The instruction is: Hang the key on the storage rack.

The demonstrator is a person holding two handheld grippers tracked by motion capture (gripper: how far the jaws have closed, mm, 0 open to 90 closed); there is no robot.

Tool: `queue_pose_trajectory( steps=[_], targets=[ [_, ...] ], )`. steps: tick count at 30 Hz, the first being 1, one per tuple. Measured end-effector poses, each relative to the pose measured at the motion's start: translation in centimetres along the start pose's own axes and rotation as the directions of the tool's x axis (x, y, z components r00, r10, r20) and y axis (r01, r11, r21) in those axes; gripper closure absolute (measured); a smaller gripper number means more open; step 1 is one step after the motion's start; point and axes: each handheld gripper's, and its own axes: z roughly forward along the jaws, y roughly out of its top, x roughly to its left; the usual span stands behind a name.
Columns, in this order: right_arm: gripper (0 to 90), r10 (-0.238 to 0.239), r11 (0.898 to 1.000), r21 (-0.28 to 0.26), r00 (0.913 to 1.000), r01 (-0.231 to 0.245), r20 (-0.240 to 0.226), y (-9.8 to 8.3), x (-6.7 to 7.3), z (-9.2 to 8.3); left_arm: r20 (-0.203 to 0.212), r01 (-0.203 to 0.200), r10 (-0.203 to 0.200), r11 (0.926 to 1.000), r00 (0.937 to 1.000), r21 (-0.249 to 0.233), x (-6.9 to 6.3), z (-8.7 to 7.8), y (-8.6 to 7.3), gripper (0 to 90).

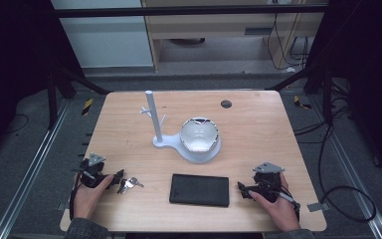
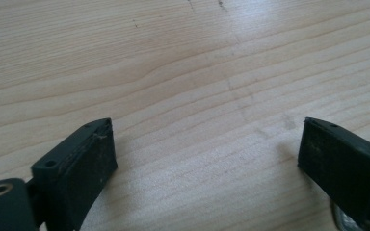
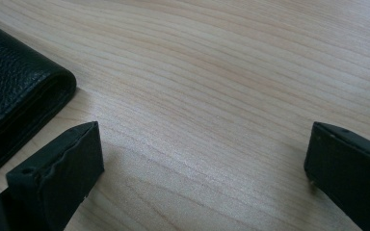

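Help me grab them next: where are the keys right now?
In the high view the keys lie on the table near its front left, just right of the left gripper and left of the black wallet.

A wooden table (image 1: 258, 129) stands on grey floor (image 1: 25, 144). Behind the table sit pale cabinets (image 1: 204, 30). Cables (image 1: 338, 164) trail right of it.
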Motion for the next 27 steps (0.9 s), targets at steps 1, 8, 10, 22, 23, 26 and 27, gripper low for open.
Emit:
queue_pose_trajectory(
  steps=[1, 8, 10, 22, 23, 26, 27],
  targets=[
    [0.3, 0.000, 1.000, 0.000, 1.0000, 0.000, 0.000, 0.0, 0.0, 0.0, 0.000, 0.000, 0.000, 1.0000, 1.0000, 0.000, 0.0, 0.0, 0.0, 7.6],
    [0.3, -0.003, 1.000, 0.001, 1.0000, 0.003, -0.001, -0.1, 0.0, -0.1, 0.094, -0.094, 0.091, 0.9950, 0.9914, 0.032, -2.8, -2.7, 2.5, 5.5],
    [0.4, -0.006, 1.000, 0.001, 1.0000, 0.006, -0.002, -0.1, 0.0, -0.1, 0.102, -0.109, 0.103, 0.9923, 0.9895, 0.059, -3.3, -3.0, 2.9, 5.5],
    [0.4, -0.009, 1.000, 0.002, 1.0000, 0.009, -0.002, -0.1, 0.0, -0.1, 0.156, -0.184, 0.152, 0.9593, 0.9760, 0.215, -6.1, -5.3, 3.3, 13.4],
    [0.3, -0.003, 1.000, 0.004, 1.0000, 0.003, -0.005, -0.1, 0.0, -0.1, 0.156, -0.184, 0.152, 0.9593, 0.9760, 0.215, -6.1, -5.3, 3.3, 14.2],
    [0.3, -0.010, 1.000, 0.002, 1.0000, 0.010, -0.001, -0.1, 0.0, -0.1, 0.175, -0.206, 0.167, 0.9500, 0.9702, 0.235, -6.7, -5.5, 3.2, 15.7],
    [0.3, -0.010, 1.000, 0.002, 1.0000, 0.010, -0.001, -0.1, 0.0, -0.1, 0.175, -0.206, 0.167, 0.9500, 0.9702, 0.235, -6.7, -5.5, 3.2, 16.4]
  ],
)
